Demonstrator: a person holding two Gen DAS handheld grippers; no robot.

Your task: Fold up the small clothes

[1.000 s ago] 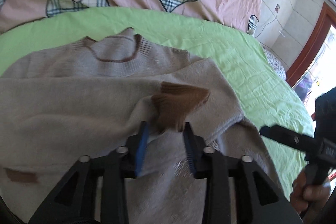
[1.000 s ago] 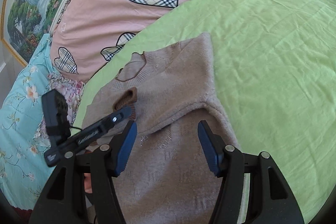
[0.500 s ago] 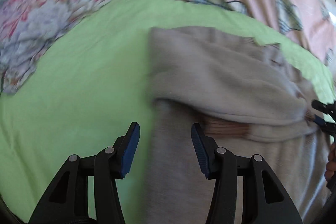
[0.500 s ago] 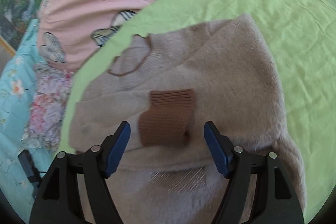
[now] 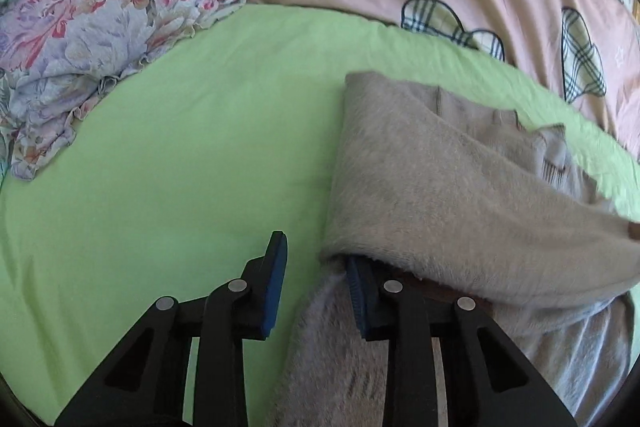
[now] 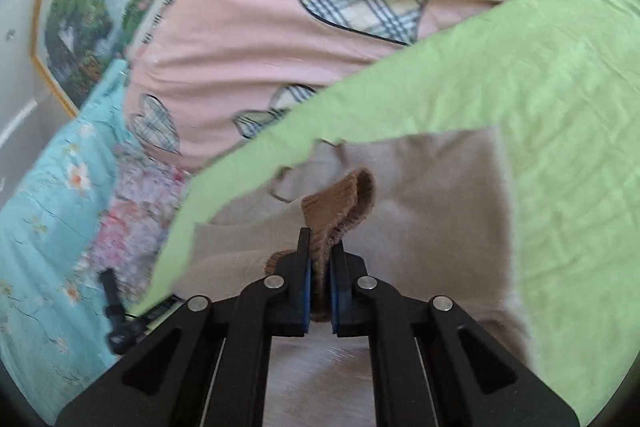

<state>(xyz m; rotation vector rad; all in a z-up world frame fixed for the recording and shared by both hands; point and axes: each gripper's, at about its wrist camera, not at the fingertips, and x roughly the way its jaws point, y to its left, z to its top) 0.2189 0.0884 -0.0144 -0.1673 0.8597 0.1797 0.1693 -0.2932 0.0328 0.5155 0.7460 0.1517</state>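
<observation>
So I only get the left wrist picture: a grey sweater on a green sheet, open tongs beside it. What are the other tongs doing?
Observer: The right tongs are shut on the sweater's brown cuff.
Visitor: Is that cuff lying flat?
Observer: No. It sticks up, bunched, above the sweater.
Visitor: Anything else I'm missing?
Observer: A landscape painting hangs behind the pink quilt.
</observation>
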